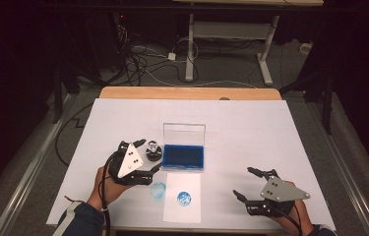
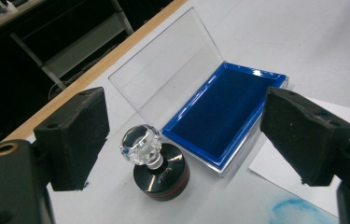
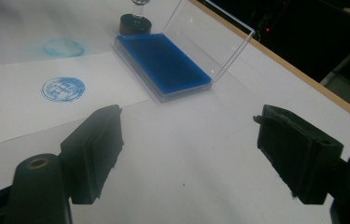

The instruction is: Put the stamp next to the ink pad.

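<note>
Stamp (image 2: 158,163) beside open ink pad (image 2: 219,116), paper (image 1: 182,196) nearby.

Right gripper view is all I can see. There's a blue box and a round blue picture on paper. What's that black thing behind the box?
Observer: It's a stamp with a black round base and a clear crystal knob on top.
Operator: Is anybody holding it?
Observer: No. The left gripper is open, with the stamp standing between its jaws, untouched.
Operator: Is the box lid open?
Observer: Yes, the clear lid of the ink pad stands up at the far side, seen from the high view.
</note>
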Demonstrator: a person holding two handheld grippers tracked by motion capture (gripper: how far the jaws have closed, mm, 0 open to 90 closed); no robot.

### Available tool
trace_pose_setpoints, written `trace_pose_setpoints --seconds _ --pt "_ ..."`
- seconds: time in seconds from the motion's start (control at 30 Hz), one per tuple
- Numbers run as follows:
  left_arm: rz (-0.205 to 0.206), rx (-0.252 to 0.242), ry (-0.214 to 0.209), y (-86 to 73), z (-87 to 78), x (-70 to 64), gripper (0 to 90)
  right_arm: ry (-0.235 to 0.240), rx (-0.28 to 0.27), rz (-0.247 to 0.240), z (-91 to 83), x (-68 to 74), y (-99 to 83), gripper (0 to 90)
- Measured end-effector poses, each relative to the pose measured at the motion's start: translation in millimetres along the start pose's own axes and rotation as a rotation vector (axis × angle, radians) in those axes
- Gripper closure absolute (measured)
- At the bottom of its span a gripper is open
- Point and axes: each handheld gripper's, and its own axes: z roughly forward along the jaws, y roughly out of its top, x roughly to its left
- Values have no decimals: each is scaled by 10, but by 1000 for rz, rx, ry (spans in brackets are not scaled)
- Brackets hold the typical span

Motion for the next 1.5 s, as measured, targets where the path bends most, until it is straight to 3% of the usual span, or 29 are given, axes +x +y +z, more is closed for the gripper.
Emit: trace_pose_setpoints --seconds 0.73,1.27,1.5 --pt "34 1 10 -167 -224 -96 146 -14 4 0 -19 3 -10 220" --pt "31 44 21 -389 -331 -150 146 -32 -8 5 -34 0 -21 186" --pt "18 48 25 -491 -376 -182 146 -61 -24 14 -31 -1 -34 159"
